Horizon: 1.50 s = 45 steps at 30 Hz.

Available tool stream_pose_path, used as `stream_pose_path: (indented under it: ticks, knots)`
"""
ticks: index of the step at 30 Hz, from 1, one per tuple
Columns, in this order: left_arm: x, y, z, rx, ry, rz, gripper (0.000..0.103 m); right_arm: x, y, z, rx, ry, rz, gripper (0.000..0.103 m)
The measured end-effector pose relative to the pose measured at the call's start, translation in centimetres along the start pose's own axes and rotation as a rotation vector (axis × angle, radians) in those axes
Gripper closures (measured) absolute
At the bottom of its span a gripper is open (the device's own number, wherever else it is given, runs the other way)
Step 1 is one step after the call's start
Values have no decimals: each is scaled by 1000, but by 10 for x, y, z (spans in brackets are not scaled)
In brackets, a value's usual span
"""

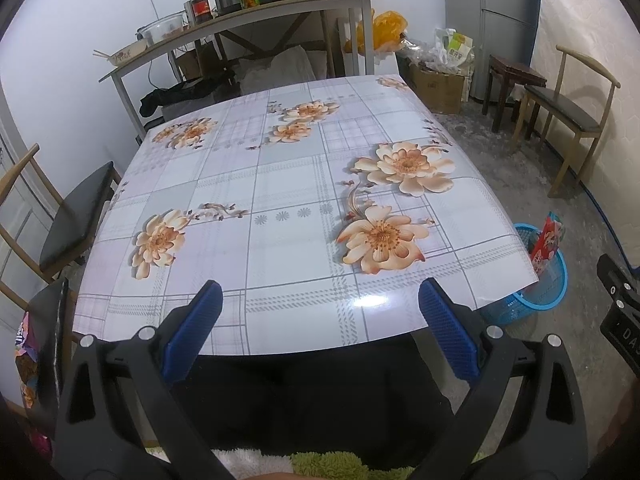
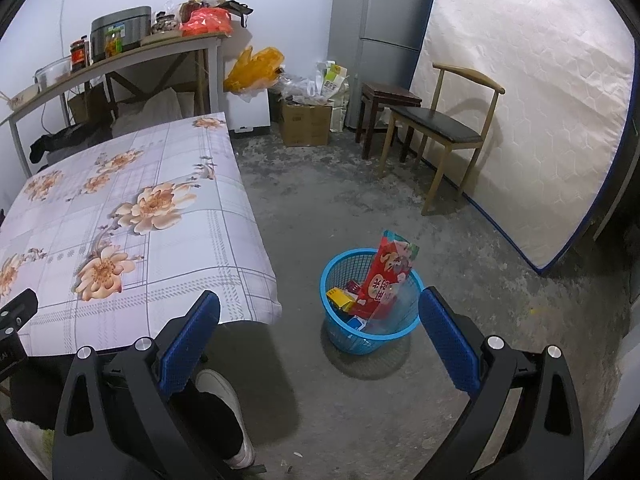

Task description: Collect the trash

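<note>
Now hovering, both sets of jaws apart and empty: left gripper (image 1: 320, 328) over bare table (image 1: 280, 184); right gripper (image 2: 320, 336) framing the filled blue basket (image 2: 370, 338). Scan for strays before closing out.

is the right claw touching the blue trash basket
Apart. In the right wrist view the right claw hangs open above the floor, and the blue basket stands farther off on the concrete, nothing between the pads.

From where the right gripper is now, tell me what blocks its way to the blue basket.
Nothing visible does. The right gripper is open and empty, and only bare floor lies between it and the blue basket. The table stands off to the side.
</note>
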State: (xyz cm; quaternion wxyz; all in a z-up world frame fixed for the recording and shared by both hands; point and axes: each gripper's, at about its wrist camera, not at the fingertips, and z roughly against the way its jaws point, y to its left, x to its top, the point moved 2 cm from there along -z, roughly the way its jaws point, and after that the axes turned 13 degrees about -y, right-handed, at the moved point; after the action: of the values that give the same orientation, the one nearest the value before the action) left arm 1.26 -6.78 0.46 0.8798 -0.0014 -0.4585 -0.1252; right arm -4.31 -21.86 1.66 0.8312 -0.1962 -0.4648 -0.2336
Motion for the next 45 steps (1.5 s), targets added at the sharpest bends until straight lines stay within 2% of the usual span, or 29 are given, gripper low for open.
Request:
stream_pose_path:
  ticks: [45]
  knots:
    - [-7, -2, -8, -11, 34, -10, 8, -6, -3, -4, 8, 10, 1, 6]
